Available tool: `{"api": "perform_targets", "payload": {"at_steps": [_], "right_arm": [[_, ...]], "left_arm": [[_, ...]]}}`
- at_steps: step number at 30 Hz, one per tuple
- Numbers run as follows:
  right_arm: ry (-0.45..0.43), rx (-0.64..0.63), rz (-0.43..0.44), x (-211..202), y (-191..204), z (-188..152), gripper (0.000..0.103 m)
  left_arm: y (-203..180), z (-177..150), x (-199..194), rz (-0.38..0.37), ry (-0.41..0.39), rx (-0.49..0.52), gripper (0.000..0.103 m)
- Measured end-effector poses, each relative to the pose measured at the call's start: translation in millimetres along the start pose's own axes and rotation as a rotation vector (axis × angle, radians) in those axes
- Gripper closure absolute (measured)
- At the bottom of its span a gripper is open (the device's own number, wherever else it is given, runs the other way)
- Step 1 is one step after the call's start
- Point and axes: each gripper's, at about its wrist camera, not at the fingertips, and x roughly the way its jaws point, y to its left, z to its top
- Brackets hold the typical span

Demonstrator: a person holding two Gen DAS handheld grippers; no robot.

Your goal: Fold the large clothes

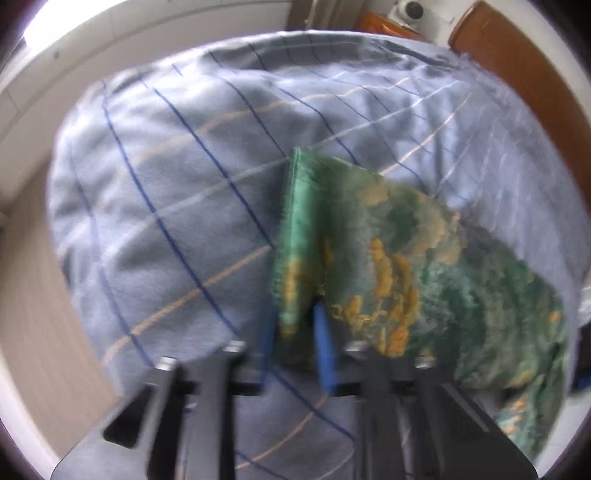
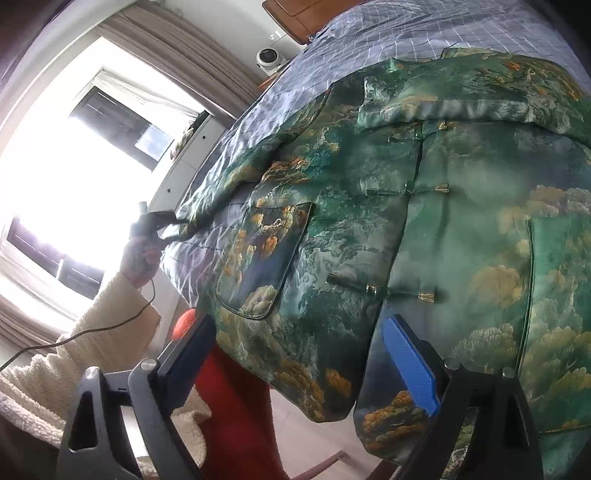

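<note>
A green jacket (image 2: 424,206) with gold cloud print, frog buttons and patch pockets lies spread face up on a bed with a blue checked cover (image 2: 388,29). My left gripper (image 1: 295,332) is shut on the end of the jacket's sleeve (image 1: 369,240) and holds it up over the cover (image 1: 166,203). That same gripper shows far left in the right wrist view (image 2: 162,225), at the sleeve end. My right gripper (image 2: 299,354) is open, just off the bed edge at the jacket's hem, holding nothing.
A wooden headboard (image 1: 517,66) stands at the bed's far end, with a white camera (image 2: 269,57) beside it. A bright window (image 2: 74,166) and curtains are on the left. My cream sleeve (image 2: 92,332) and red trousers (image 2: 236,406) are by the bed edge.
</note>
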Motion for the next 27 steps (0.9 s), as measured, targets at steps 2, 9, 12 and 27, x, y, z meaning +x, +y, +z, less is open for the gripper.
{"api": "perform_targets", "payload": {"at_steps": [2,9,12,27], "right_arm": [[-0.004,0.003,0.006,-2,-1,-2,0.012],[-0.041,-0.005,0.025,-12,-3,-13,0.012],[-0.065,-0.004,0.049,-17,-7,-16,0.012],[-0.273,0.128,0.012,-87,-60,-40,0.012]], "left_arm": [[-3,2,-13,-0.003,-0.020,0.004,0.097],[-90,0,-153,-0.063,-0.278,0.238,0.098],[-168,-13,-222,-0.162,-0.375,0.390,0.098],[-517,-267,-250,-0.496,-0.259,1.035,0.095]]}}
